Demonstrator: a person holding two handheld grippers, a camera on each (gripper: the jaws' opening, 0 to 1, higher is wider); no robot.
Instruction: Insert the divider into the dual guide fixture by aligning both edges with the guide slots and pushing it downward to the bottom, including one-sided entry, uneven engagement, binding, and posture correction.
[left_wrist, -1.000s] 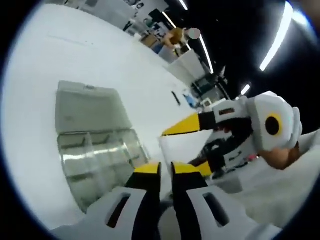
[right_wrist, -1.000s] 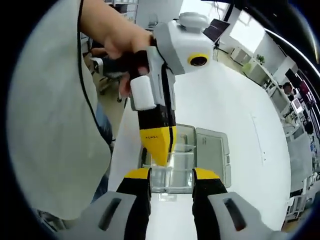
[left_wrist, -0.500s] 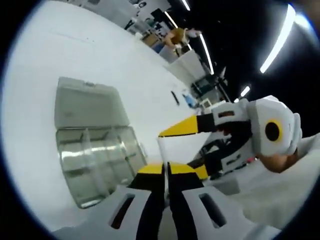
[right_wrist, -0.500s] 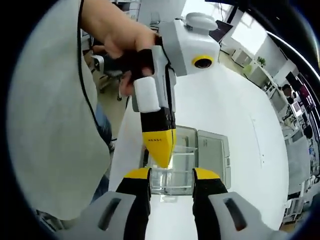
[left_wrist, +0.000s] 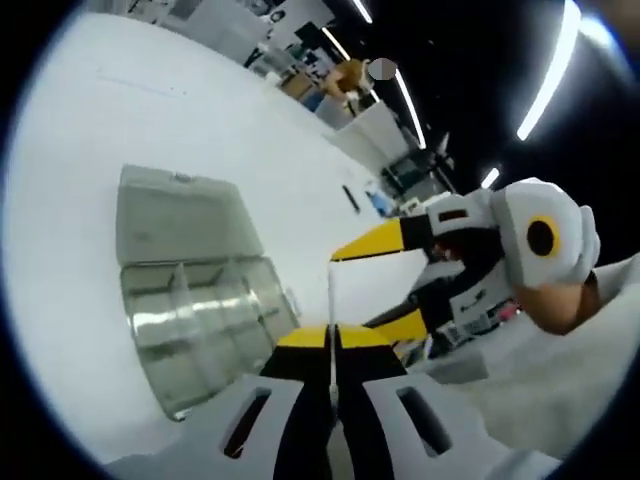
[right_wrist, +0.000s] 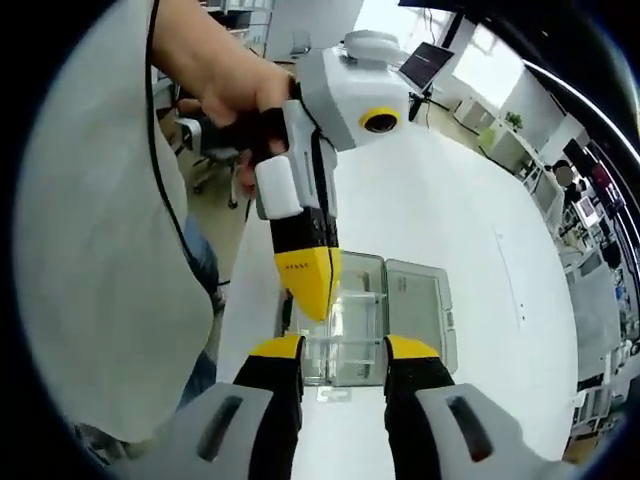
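Closing further since a second ago, the left tongs (left_wrist: 333, 340) now have their yellow tips pressed together on the lower edge of a thin clear divider (left_wrist: 331, 295), which stands up from between them, seen edge-on as a pale line. Half a second ago the tips were already nearly shut, and the box has kept its place on the tabletop.

Beyond and to the left of the left tongs, in the left gripper view, lies the clear box (left_wrist: 205, 325) with inner partitions, its lid (left_wrist: 178, 217) folded flat open on the far side. It rests on the white tabletop (left_wrist: 130, 110), apart from the tongs and the divider. To the right of the divider in that view, the right tongs (left_wrist: 385, 280) come in from the right with jaws spread apart, one yellow tip above and one below, holding nothing; a hand (left_wrist: 560, 305) grips their body.

In the right gripper view, the right tongs (right_wrist: 343, 350) show two yellow tips well apart with nothing between them. Just past them hang the left tongs (right_wrist: 318, 300), pointing down, held by a hand (right_wrist: 240, 100), tips together. Beyond those sits the box (right_wrist: 345, 335), lid (right_wrist: 420, 305) open to the right, on the tabletop (right_wrist: 450, 210). A pale sleeve (right_wrist: 110, 260) is at the left.
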